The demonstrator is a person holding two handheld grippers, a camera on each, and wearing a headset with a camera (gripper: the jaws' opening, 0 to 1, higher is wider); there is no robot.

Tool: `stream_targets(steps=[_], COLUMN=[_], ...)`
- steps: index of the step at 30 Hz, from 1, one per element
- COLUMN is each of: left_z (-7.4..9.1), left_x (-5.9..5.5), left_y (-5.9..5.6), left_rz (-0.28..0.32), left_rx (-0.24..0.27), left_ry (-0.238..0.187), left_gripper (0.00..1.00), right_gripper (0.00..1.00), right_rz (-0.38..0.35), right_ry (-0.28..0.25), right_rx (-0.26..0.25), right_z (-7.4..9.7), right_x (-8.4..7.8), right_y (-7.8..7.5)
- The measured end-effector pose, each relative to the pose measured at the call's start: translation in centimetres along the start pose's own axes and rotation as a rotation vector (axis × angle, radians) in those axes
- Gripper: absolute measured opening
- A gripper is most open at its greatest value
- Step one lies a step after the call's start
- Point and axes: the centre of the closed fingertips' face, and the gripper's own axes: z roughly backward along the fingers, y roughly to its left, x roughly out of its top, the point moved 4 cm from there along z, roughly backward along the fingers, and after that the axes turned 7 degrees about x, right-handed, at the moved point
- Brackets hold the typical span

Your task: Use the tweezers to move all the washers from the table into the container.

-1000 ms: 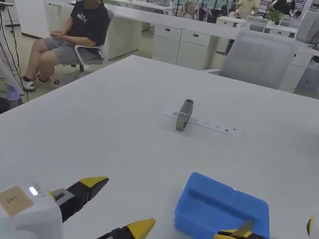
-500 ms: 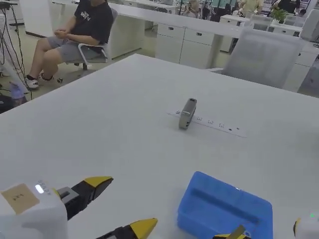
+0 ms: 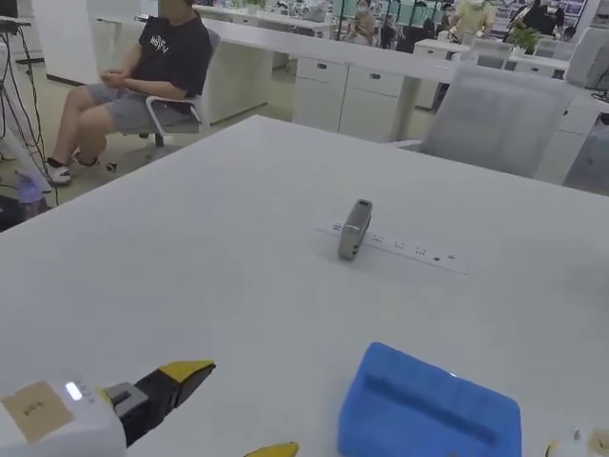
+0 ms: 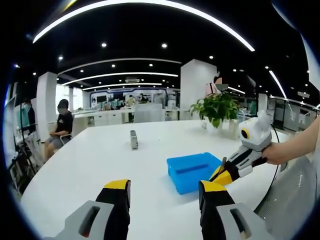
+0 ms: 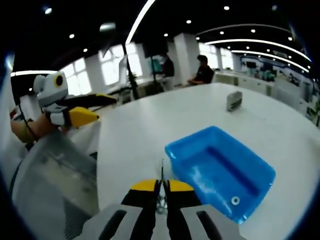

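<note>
Shallow blue container [image 5: 220,167], one small washer [image 5: 233,200] inside

No legible text; shirt print [image 3: 160,42] too blurred.

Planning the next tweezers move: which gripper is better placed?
Right. The right gripper is shut on the tweezers near the container; the left gripper is open and holds nothing.

The left hand-held gripper [image 3: 226,411] shows at the bottom left over the white tabletop [image 3: 190,267], its yellow-tipped jaws spread wide. The blue container [image 3: 362,419] lies just to its right. Farther back, a grey block [image 3: 355,228] stands on a white power strip [image 3: 414,250] — beyond the tabletop, a seated person [image 3: 152,67].
</note>
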Motion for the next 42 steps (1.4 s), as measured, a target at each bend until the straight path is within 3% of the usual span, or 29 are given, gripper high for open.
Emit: stream_targets(steps=[8,12,15,24,29,36,42], left_z=[-0.2,-0.2,-0.2,-0.1,0.0,0.1,0.1], left_x=[-0.2,-0.2,0.1,0.4,0.5,0.5,0.5], left_y=[-0.4,-0.8,-1.3,-1.3,-1.2,-1.3,-1.3], left_rz=[0.007,0.005,0.015,0.037,0.042,0.039,0.046], left_rx=[-0.027,-0.053,-0.073,-0.075,-0.070,-0.077,-0.083], left_ry=[0.010,0.016,-0.004,-0.027,-0.033,-0.032,-0.033], left_gripper=[0.55,0.56,0.59,0.62,0.62,0.61,0.60], right_gripper=[0.01,0.01,0.02,0.02,0.02,0.02,0.02], right_rz=[0.055,0.034,-0.016,-0.023,0.000,0.014,0.011], right_ry=[0.003,-0.055,-0.101,-0.157,-0.190,-0.253,-0.260], right_rx=[-0.038,-0.062,-0.055,-0.069,-0.065,-0.072,-0.106], right_z=[0.2,1.2,1.9,3.9,4.9,6.1,6.1], right_x=[0.1,1.3,2.0,3.5,5.2,7.9,8.9], right_y=[-0.1,0.0,0.6,1.3,1.6,0.4,-1.6])
